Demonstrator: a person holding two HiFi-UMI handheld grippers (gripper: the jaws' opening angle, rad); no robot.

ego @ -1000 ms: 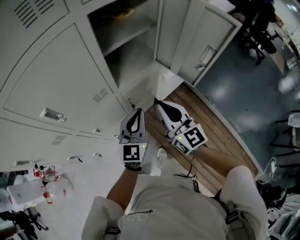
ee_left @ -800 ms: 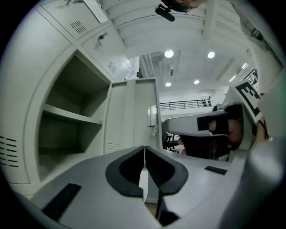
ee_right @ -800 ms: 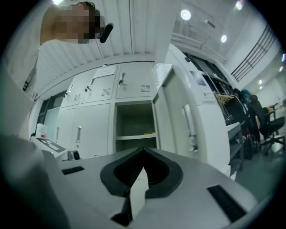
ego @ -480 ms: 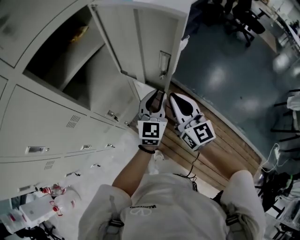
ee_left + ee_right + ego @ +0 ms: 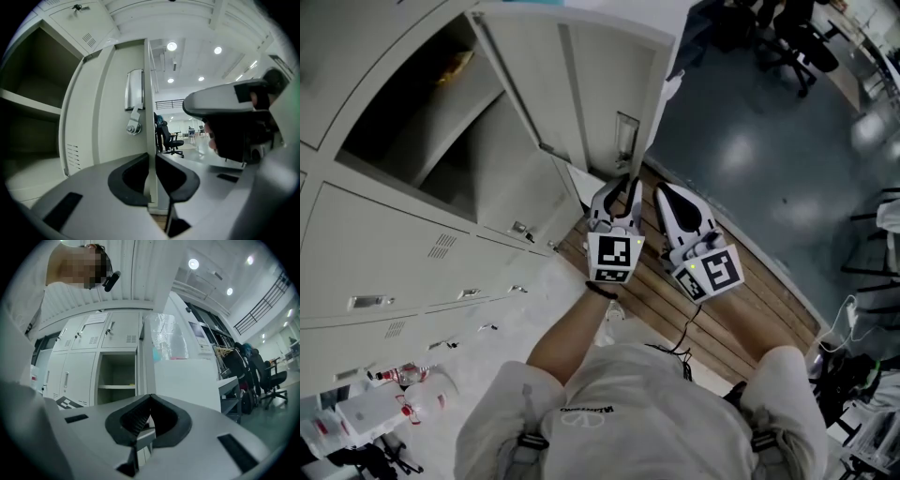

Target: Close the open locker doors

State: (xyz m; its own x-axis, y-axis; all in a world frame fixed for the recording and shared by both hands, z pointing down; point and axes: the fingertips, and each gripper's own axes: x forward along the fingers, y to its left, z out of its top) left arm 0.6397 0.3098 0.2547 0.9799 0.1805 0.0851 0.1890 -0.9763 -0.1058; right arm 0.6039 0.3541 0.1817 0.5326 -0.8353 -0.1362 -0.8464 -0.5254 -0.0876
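Locker door: one seen open, swung well out from the bank at the right edge of its compartment, free edge toward the person.

Progress: judged at the start of closing this door. It stands wide and has not begun to swing home. The neighbouring doors below and to the left of the compartment all look shut. Whether other doors are open elsewhere on the bank, these views do not show.

Left gripper: at the door's free edge, below the latch plate. Jaws apart, having just been opening. The thin edge of the door stands in the gap between them. I cannot tell if the pads touch it, and no clamp is evident.

Right gripper: just beside the left one, clear of the door. Jaws together, nothing between them.

Left to do, as I judge: push or draw the door round to the frame until the latch catches, then check the rest of the bank.

Contents: the compartment has a shelf across it. A small yellowish item lies above the shelf toward the back, too blurred to identify. The space below the shelf looks bare where visible.
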